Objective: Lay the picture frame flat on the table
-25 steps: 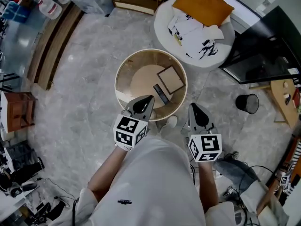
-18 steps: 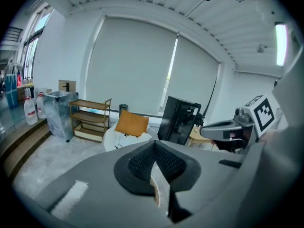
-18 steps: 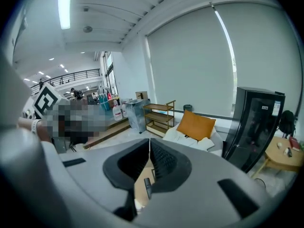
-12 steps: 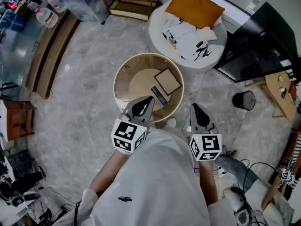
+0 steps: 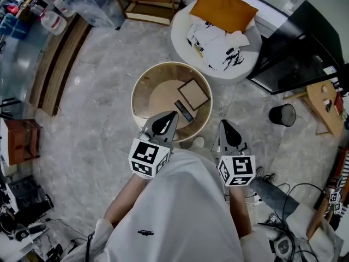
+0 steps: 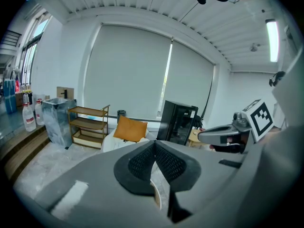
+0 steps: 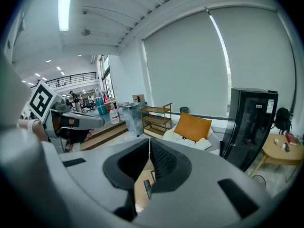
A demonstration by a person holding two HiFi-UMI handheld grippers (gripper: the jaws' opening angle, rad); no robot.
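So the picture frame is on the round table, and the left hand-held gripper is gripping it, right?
Not quite. The picture frame is on the round table, but the left hand-held gripper grips nothing: the left gripper view shows its jaws closed together with nothing between them.

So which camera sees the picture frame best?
The head view. It looks down on the whole picture frame on the round table. The right gripper view catches at most a thin sliver of it, low down below the jaws. The left gripper view shows none of it.
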